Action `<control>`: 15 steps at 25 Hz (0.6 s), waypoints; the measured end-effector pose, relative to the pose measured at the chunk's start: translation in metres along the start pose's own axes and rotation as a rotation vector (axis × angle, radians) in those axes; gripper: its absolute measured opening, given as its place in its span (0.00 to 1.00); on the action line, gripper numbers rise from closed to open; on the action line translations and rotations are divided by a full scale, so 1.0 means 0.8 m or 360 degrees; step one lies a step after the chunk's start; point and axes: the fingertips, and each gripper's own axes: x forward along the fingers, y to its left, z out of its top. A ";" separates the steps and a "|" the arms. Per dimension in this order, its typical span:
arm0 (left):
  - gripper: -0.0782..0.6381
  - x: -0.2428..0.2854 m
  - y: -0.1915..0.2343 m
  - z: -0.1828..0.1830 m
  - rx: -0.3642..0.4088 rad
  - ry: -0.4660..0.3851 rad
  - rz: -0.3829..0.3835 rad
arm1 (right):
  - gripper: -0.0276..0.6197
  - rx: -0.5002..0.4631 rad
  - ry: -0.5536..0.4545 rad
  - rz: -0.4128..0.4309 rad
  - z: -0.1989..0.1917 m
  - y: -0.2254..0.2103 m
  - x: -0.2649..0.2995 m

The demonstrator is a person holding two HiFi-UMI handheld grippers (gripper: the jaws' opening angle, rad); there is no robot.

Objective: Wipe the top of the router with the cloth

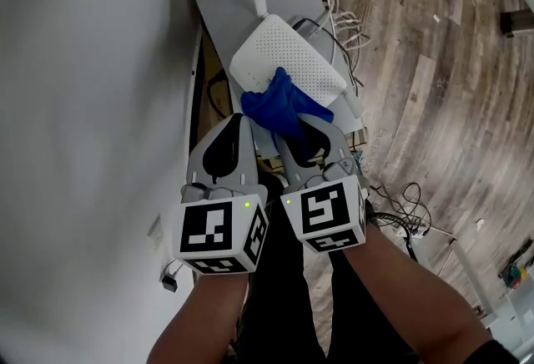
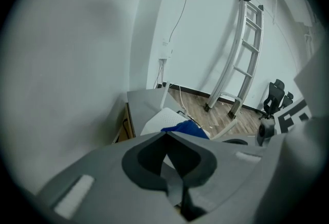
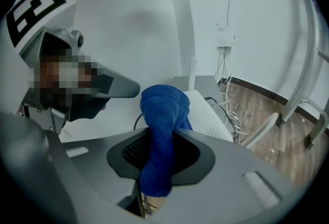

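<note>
Right gripper (image 1: 302,130) is clamping the blue cloth (image 1: 279,103) against the white router (image 1: 284,58).
The cloth is hiding the router's lower corner at frame centre; left gripper (image 1: 236,127) jaws are pressing together, empty.

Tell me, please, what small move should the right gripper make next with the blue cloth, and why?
Probably push the right gripper forward, dragging the blue cloth across the white router toward its far end. The jaws are clamped on the cloth, which seems to lie only on the router's near edge, so most of the perforated top beyond it is uncovered.
</note>
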 end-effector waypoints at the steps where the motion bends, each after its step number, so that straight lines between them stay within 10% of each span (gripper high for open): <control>1: 0.11 0.004 -0.005 0.001 0.0002 -0.0001 -0.0003 | 0.23 0.0014 -0.0010 -0.0014 0.000 -0.009 -0.002; 15: 0.11 0.040 -0.067 0.011 0.0111 0.0053 -0.0129 | 0.23 0.0315 -0.0066 -0.0314 -0.018 -0.086 -0.031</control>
